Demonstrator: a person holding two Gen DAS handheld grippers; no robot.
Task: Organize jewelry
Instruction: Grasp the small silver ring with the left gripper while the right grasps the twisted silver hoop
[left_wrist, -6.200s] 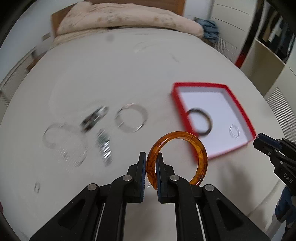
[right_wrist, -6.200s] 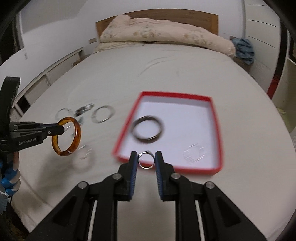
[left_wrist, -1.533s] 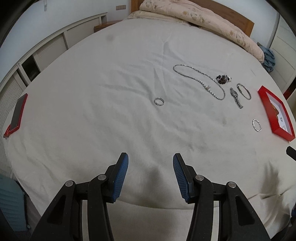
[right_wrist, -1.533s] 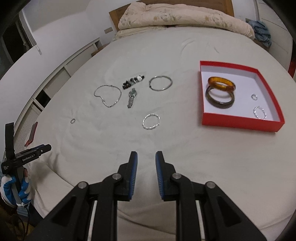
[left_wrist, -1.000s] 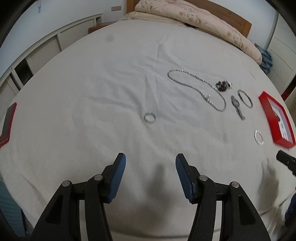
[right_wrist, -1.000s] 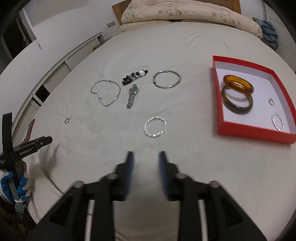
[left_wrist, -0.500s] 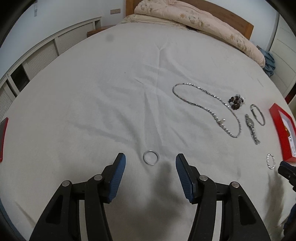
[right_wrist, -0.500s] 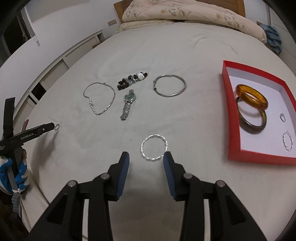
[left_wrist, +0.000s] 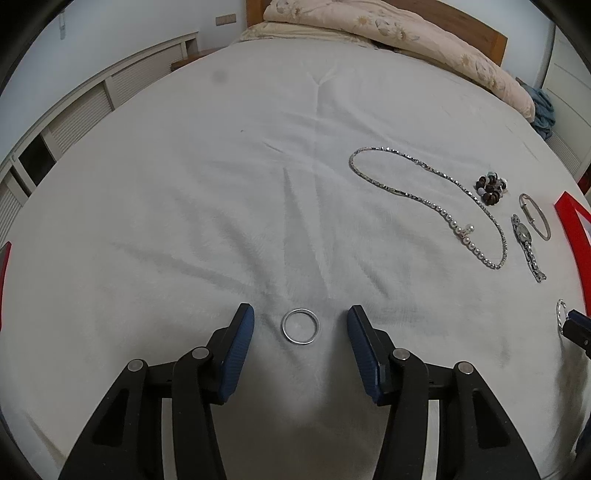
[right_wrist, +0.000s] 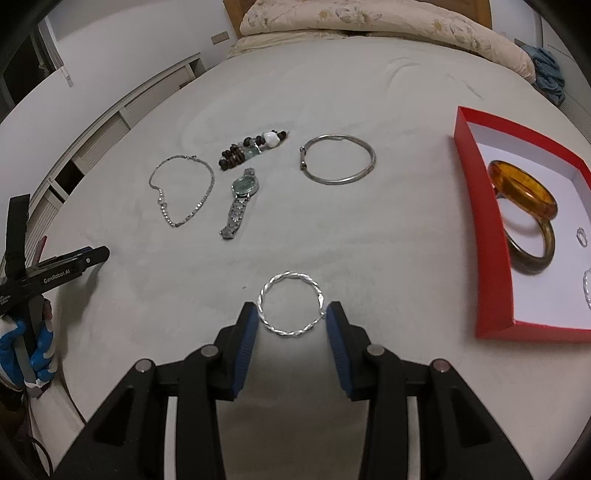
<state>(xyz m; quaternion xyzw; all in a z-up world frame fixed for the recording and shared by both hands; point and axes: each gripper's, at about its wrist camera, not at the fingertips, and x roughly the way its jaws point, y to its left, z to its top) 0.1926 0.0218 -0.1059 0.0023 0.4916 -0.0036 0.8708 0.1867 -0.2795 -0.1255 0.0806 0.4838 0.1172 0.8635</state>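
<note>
Left gripper (left_wrist: 300, 328): fingers apart, jaws having just narrowed a little, a small silver ring (left_wrist: 300, 326) lying on the sheet between the blue pads (left_wrist: 236, 354), clear of both
Bed sheet (left_wrist: 221, 192): white, creased, bearing all the loose jewelry
Necklace (right_wrist: 181, 192): silver chain laid in an open loop, left of the watch
Beaded bracelet (right_wrist: 251, 149): dark and pale beads bunched just above the watch
Watch (right_wrist: 239, 201): metal band, greenish face up, between the necklace and the plain silver bangle (right_wrist: 338, 158)
Right gripper (right_wrist: 290, 321): fingers apart, a twisted silver bracelet (right_wrist: 291, 308) flat on the sheet between the pads (right_wrist: 243, 341); its rim lay right at both pad tips, contact not clear
Red box (right_wrist: 487, 236): open, white inside, to the right of the twisted silver bracelet
Box contents: an amber bangle (right_wrist: 522, 188) leaning on a dark olive bangle (right_wrist: 533, 251), a small ring (right_wrist: 581, 236) and part of a silver piece at the frame edge
Far end: a pale floral duvet (right_wrist: 369, 22) heaped against the headboard
</note>
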